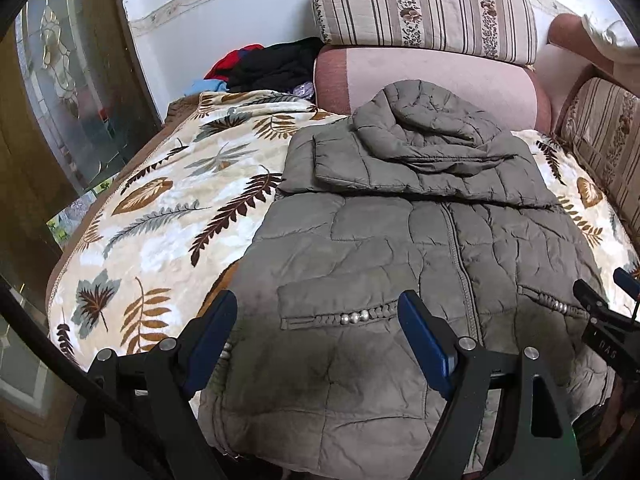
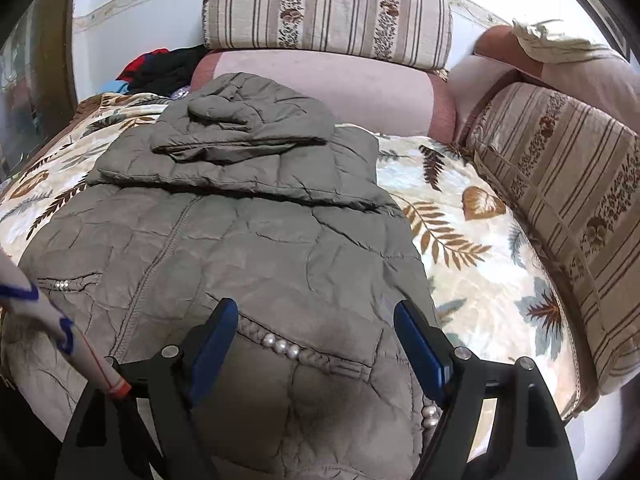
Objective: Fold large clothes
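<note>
**Jacket partly folded on the leaf-print blanket, both grippers spread above its hem**

Jacket (image 1: pixel 400 240) in grey-olive quilted fabric lies front up under both tools. The left gripper (image 1: pixel 320 320) hangs over the lower front with its blue pads spread wide and nothing pinched between them; a braided pocket trim with small pearl beads (image 1: pixel 354 317) shows in the gap. The right gripper (image 2: pixel 316 328) stands just as wide over the other pocket, also holding nothing, with a second row of beads (image 2: pixel 280 346) between its fingers. Up the middle runs a stitched closure seam (image 1: pixel 460 256). Farther up, the sleeves are folded across the chest in a flat band, and the hood (image 1: pixel 424 120) lies crumpled on top of them.

The garment rests on a blanket (image 1: pixel 160 208) printed with brown, ochre and grey leaves, its hem at the near edge and its hood toward the far edge. A pink bolster (image 1: pixel 440 80) runs along that far edge, touching the hood, with a striped floral cushion (image 1: pixel 420 8) stacked on it. Another striped cushion (image 2: pixel 560 200) lines the right-hand edge. A heap of black, red and blue clothes (image 1: pixel 272 64) sits at the far left corner. In the right wrist view a white sleeve with blue markings (image 2: pixel 32 292) crosses the lower left
</note>
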